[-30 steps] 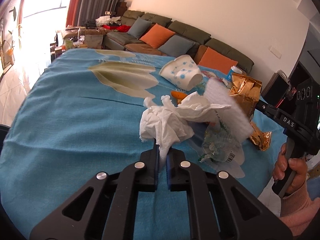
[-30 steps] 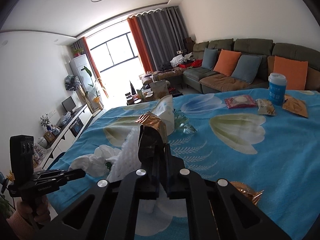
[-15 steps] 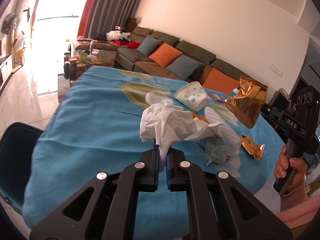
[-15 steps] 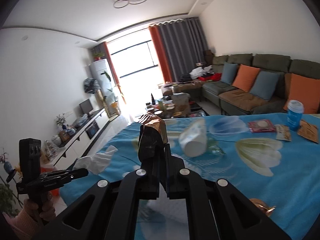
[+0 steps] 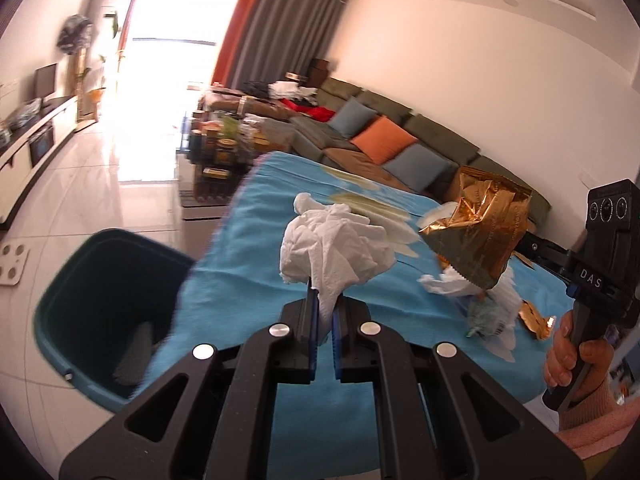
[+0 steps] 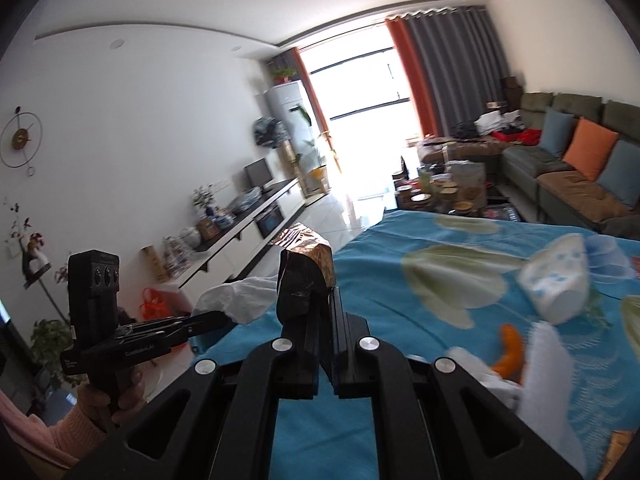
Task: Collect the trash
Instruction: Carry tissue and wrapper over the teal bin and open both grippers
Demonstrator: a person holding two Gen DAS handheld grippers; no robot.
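Left gripper (image 5: pixel 325 312): raised over the blue-clothed table (image 5: pixel 248 280), tilted slightly downward, jaws clamped on a crumpled white tissue (image 5: pixel 336 248). Teal bin (image 5: pixel 80 300) on the floor just beside the table's edge, lower left.

Right gripper (image 6: pixel 326 312): held alongside, fist (image 5: pixel 576 364) wrapped round its handle, jaws clamped on a gold foil wrapper (image 5: pixel 480 228). More litter on the cloth: paper cup (image 6: pixel 556 284), tissues, foil scrap.

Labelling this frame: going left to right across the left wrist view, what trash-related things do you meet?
Bin → crumpled tissue in the left gripper → gold wrapper → right gripper's handle in a hand.
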